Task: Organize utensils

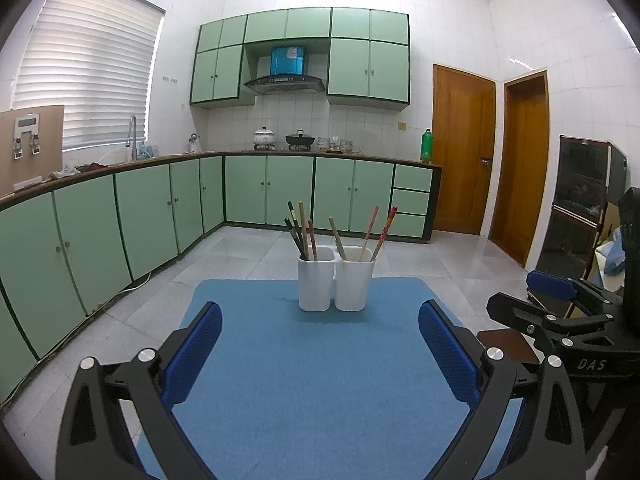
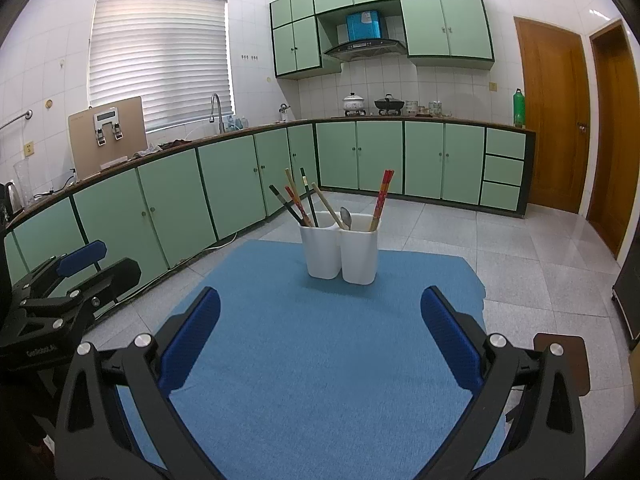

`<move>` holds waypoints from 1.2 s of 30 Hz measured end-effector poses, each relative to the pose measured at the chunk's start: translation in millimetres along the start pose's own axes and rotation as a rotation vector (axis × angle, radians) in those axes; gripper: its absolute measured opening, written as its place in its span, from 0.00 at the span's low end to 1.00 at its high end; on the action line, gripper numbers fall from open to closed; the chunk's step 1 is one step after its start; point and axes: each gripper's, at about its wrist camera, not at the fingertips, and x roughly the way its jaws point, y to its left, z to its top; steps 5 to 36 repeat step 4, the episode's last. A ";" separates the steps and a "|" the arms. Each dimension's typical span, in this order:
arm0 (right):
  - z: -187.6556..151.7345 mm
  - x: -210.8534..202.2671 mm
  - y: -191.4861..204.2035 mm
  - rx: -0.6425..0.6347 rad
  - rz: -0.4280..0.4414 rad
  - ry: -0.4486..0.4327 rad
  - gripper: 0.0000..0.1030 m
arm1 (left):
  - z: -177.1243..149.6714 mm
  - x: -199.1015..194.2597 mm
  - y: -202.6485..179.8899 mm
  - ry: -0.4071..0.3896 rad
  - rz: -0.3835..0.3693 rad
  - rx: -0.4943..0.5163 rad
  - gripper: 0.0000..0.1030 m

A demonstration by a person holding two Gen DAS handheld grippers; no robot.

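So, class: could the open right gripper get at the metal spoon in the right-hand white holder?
Probably yes: the right gripper is open, bare blue mat lies between, though chopsticks crowd the metal spoon.

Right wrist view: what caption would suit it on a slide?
Open right gripper faces two white cups of chopsticks and a spoon on a blue mat.
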 end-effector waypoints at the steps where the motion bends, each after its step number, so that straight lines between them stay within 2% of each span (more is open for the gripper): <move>1: 0.6 0.2 -0.3 0.000 0.000 -0.001 0.95 | 0.2 0.5 0.3 0.001 0.001 0.001 0.94; 36: 1.0 0.5 -0.1 -0.001 0.000 0.000 0.95 | 0.5 0.5 0.4 0.002 0.001 0.002 0.94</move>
